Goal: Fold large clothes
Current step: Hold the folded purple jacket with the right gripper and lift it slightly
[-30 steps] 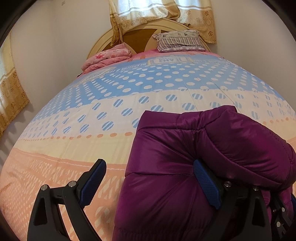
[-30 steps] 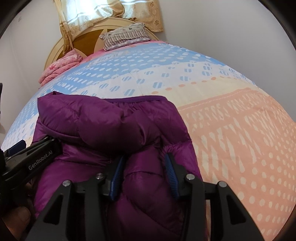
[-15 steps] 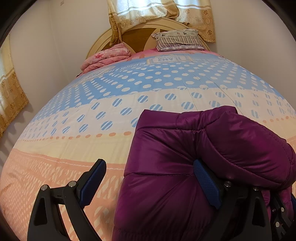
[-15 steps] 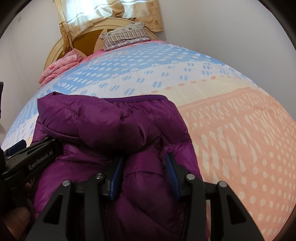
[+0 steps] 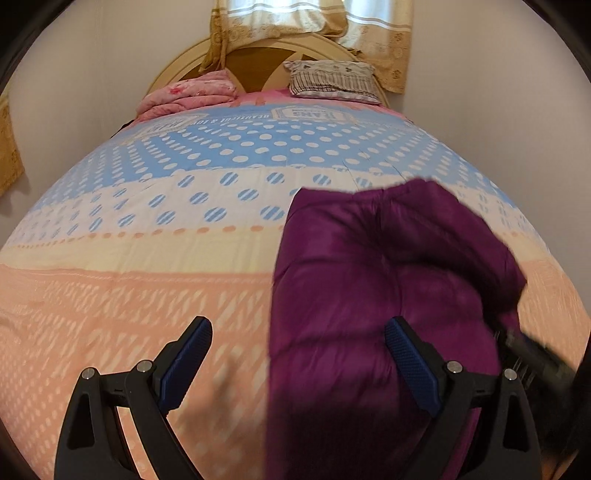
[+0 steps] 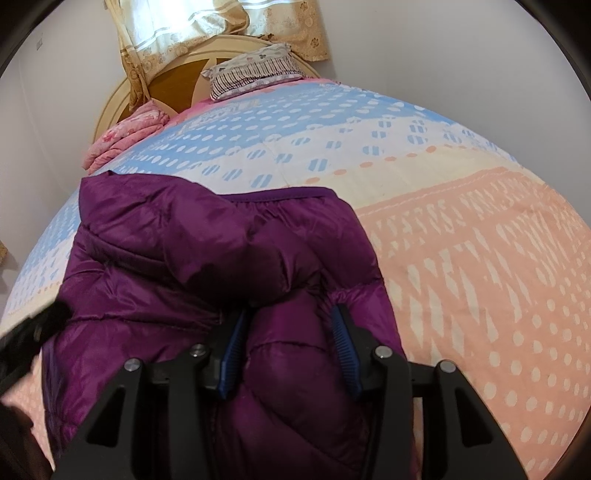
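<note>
A purple puffer jacket [image 6: 192,258] lies folded on the bed; in the left wrist view the jacket [image 5: 388,280] is blurred. My right gripper [image 6: 290,314] grips a thick fold at the jacket's near edge. Its jaws are opening while the blue pads [image 6: 231,354] still touch the fabric. My left gripper [image 5: 298,325] is open and holds nothing. Its left finger is over the bedspread and its right finger over the jacket's left part. That gripper shows as a dark blur [image 6: 33,332] at the left edge of the right wrist view.
The bedspread [image 5: 147,280] has peach, cream and blue dotted bands. A folded pink blanket [image 5: 188,96] and a striped pillow [image 5: 332,79] lie by the headboard [image 5: 258,64]. Walls stand close on both sides. Curtains [image 6: 207,26] hang behind the headboard.
My left gripper has pulled away to the left, off the jacket, and its right finger no longer sits under the folded part. The right gripper stays in place, its jaws slightly wider.
</note>
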Action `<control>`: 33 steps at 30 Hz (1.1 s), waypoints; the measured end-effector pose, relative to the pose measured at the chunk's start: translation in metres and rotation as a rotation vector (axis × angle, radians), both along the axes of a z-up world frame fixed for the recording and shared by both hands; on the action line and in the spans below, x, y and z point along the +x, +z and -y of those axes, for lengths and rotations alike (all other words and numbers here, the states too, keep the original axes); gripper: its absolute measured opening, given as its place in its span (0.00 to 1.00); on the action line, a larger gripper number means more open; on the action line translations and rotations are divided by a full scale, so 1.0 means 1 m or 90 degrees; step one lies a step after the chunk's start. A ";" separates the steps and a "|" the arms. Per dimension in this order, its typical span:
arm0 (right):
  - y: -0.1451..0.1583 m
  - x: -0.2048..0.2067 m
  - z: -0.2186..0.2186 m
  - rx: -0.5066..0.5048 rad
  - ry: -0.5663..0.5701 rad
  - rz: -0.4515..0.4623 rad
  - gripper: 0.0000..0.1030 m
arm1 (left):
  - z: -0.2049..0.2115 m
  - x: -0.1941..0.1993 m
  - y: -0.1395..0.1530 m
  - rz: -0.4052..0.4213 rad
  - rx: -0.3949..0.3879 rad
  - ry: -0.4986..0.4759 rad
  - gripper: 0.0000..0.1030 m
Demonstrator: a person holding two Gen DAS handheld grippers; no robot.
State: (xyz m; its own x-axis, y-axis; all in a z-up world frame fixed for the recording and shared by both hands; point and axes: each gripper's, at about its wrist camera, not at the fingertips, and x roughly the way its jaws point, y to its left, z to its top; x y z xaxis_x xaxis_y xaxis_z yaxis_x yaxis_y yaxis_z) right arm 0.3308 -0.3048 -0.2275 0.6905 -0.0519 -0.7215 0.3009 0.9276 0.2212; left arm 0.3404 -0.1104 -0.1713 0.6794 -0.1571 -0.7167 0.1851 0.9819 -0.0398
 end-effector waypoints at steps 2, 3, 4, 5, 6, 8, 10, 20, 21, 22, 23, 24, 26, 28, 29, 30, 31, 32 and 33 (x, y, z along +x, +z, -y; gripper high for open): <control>0.007 -0.009 0.005 0.015 0.007 -0.001 0.57 | -0.007 -0.009 -0.006 -0.013 -0.003 -0.020 0.93; 0.010 -0.013 0.006 0.017 0.004 0.005 0.61 | -0.011 -0.012 -0.009 -0.014 -0.009 -0.021 0.93; 0.016 -0.023 0.008 0.018 -0.004 0.020 0.73 | -0.014 -0.014 -0.010 -0.013 -0.016 -0.021 0.93; 0.016 -0.027 0.008 0.014 -0.008 0.023 0.81 | -0.015 -0.015 -0.013 -0.014 -0.021 -0.023 0.93; 0.013 -0.030 0.007 0.006 -0.006 0.015 0.84 | -0.013 -0.014 -0.015 -0.016 -0.023 -0.025 0.93; 0.001 -0.027 0.008 0.024 0.004 0.002 0.83 | -0.009 -0.012 -0.019 -0.024 -0.032 -0.037 0.93; -0.003 -0.024 0.014 0.049 0.002 0.000 0.83 | -0.007 -0.012 -0.021 -0.022 -0.034 -0.044 0.93; -0.008 -0.014 0.002 0.052 0.071 0.001 0.63 | -0.003 -0.012 -0.027 -0.018 -0.068 -0.081 0.92; -0.008 -0.015 0.001 0.051 0.075 0.002 0.62 | -0.003 -0.012 -0.028 -0.017 -0.072 -0.089 0.87; -0.009 -0.015 0.001 0.053 0.077 0.002 0.60 | -0.002 -0.013 -0.028 -0.016 -0.077 -0.100 0.79; -0.009 -0.016 0.001 0.055 0.079 0.003 0.57 | 0.001 -0.015 -0.027 -0.011 -0.080 -0.116 0.74; -0.009 -0.016 0.000 0.053 0.082 0.005 0.56 | 0.003 -0.017 -0.026 -0.004 -0.074 -0.125 0.67; -0.009 -0.015 -0.002 0.048 0.088 0.003 0.51 | 0.011 -0.022 -0.024 0.013 -0.050 -0.134 0.61; -0.008 -0.015 -0.005 0.040 0.093 0.003 0.47 | 0.015 -0.025 -0.022 0.021 -0.034 -0.134 0.58; -0.008 -0.015 -0.006 0.037 0.093 0.002 0.46 | 0.016 -0.026 -0.022 0.024 -0.030 -0.133 0.57; -0.008 -0.015 -0.007 0.035 0.093 0.003 0.45 | 0.017 -0.027 -0.021 0.028 -0.024 -0.134 0.55; -0.007 -0.015 -0.008 0.030 0.094 0.004 0.44 | 0.019 -0.029 -0.021 0.033 -0.016 -0.136 0.53; -0.007 -0.016 -0.009 0.025 0.095 0.005 0.43 | 0.021 -0.031 -0.020 0.039 -0.007 -0.137 0.52; -0.007 -0.017 -0.010 0.022 0.097 0.007 0.42 | 0.023 -0.033 -0.019 0.044 0.001 -0.139 0.49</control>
